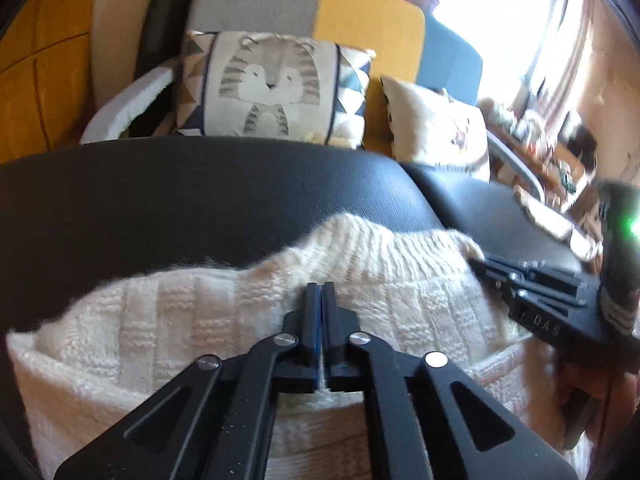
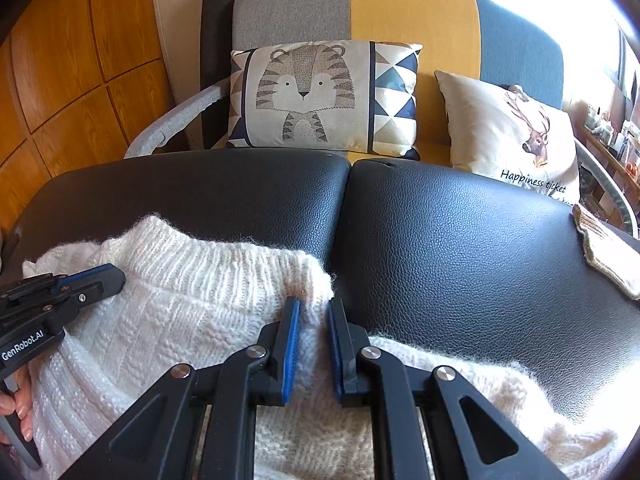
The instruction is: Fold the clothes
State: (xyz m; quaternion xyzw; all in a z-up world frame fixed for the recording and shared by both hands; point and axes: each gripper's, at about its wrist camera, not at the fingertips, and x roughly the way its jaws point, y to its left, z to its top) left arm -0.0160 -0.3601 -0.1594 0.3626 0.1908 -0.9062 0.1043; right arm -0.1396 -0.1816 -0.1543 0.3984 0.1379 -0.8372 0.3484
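A cream knit sweater (image 1: 192,320) lies bunched on the near part of a black leather seat (image 1: 200,192), its ribbed collar (image 2: 208,252) toward the far side. My left gripper (image 1: 321,292) rests over the knit just below the collar. It is shut, the pads touching, and no fabric shows between the tips. From the right wrist view the left gripper (image 2: 114,276) enters at the left, held by a hand (image 2: 16,404). My right gripper (image 2: 313,320) is shut on a ridge of the sweater (image 2: 180,320) at its right shoulder edge. In the left wrist view, that right gripper (image 1: 480,264) lies at the right.
The seat is two black cushions with a seam (image 2: 344,216) between them. Behind stands a grey, yellow and blue sofa (image 2: 400,12) with a tiger pillow (image 2: 316,96) and a deer pillow (image 2: 508,136). A beige knit piece (image 2: 600,248) lies at the right edge.
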